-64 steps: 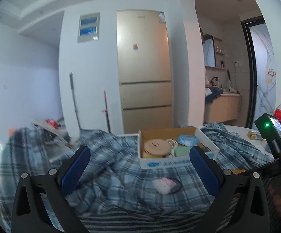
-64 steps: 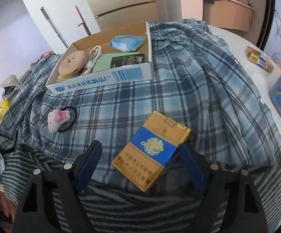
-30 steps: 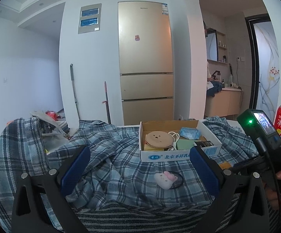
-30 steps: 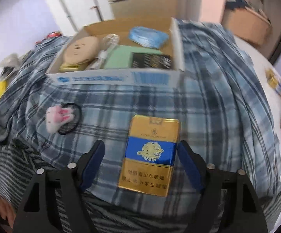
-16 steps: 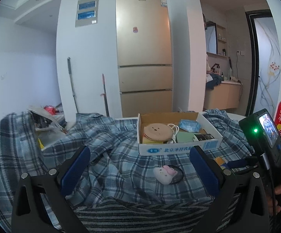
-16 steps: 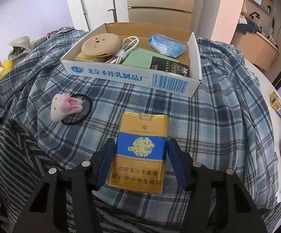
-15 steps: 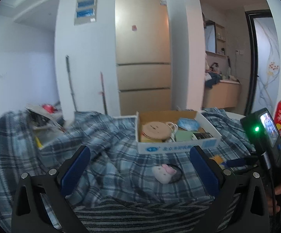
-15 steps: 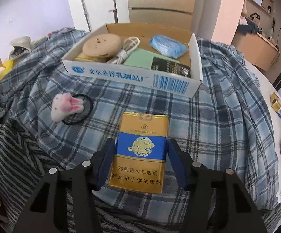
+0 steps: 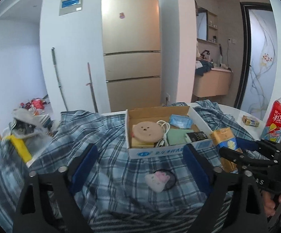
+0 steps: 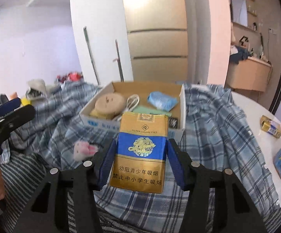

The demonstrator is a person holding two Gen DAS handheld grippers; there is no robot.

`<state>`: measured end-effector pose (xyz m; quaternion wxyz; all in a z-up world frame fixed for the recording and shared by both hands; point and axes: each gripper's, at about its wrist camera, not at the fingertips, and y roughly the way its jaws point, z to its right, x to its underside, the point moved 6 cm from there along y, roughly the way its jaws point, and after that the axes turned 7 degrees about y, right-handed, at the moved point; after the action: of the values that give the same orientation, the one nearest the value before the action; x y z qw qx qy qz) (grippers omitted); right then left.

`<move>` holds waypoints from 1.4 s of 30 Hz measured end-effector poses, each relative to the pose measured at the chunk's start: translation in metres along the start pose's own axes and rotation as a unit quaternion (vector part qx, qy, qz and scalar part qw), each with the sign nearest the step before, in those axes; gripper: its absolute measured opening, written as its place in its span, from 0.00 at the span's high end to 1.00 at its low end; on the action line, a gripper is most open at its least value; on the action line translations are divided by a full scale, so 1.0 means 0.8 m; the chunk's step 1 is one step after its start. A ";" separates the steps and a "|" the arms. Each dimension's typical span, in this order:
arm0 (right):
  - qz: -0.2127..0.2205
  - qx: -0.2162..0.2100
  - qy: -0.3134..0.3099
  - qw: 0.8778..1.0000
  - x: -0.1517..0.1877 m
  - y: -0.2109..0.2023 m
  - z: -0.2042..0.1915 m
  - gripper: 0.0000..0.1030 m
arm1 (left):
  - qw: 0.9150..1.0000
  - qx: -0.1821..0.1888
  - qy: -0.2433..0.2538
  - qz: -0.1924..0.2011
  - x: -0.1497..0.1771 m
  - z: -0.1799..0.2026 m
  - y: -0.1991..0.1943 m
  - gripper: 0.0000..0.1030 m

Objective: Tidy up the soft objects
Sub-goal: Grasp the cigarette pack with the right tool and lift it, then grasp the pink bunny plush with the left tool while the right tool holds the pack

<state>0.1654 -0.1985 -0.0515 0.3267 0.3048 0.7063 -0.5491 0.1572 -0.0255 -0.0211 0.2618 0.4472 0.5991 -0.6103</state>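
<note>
Over plaid cloth (image 10: 218,136) | R tool (image 10: 140,155) clamps glossy rectangular cig pack (image 10: 140,149) | L tool (image 9: 138,161) spread, nothing held

On the plaid shirt (image 9: 109,155), the cardboard box (image 9: 156,151) sits behind the bunny hair tie (image 9: 158,178); the cigarette pack (image 10: 140,151) is held before the box's right end.

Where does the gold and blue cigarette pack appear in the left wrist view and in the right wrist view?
Left wrist view: the gold and blue cigarette pack is at the right, clamped in the right gripper, beside the box's front right corner.
Right wrist view: the pack fills the lower centre, between the right gripper's blue pads.
Shared landmark: the open cardboard box, just behind the pack in both.
</note>
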 end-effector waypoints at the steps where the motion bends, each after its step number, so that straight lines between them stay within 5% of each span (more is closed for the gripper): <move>1: 0.013 0.000 0.003 1.000 -0.002 -0.007 0.002 0.48 | 1.000 0.005 0.007 -0.011 -0.006 0.005 0.009 0.20; 6: 0.066 0.033 -0.002 0.997 -0.012 -0.024 0.007 0.48 | 0.998 0.016 -0.004 -0.061 -0.004 0.012 0.048 0.23; 15: 0.033 0.039 -0.010 0.999 -0.005 -0.004 0.007 0.48 | 0.991 0.045 -0.002 -0.130 0.051 0.024 0.104 0.25; 19: 0.010 0.050 -0.017 0.999 0.002 0.009 0.005 0.48 | 0.986 0.058 0.000 -0.159 0.065 0.032 0.121 0.31; 25: -0.009 0.057 -0.026 0.998 0.009 0.019 0.002 0.48 | 0.976 0.084 0.008 -0.202 0.080 0.041 0.135 0.57; 27: -0.009 0.058 -0.026 0.998 0.010 0.019 0.002 0.48 | 0.974 0.083 0.007 -0.212 0.085 0.040 0.139 0.58; 35: -0.009 0.057 -0.029 0.998 0.010 0.020 0.000 0.48 | 0.978 0.077 0.012 -0.195 0.082 0.040 0.131 0.71; 42: 0.001 0.054 -0.021 0.998 0.007 0.013 0.002 0.48 | 0.996 0.064 0.022 -0.066 0.054 0.038 0.070 0.73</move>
<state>0.1705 -0.1973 -0.0623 0.3254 0.3113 0.6679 -0.5926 0.1780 -0.0540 -0.0895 0.1782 0.4360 0.5930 -0.6531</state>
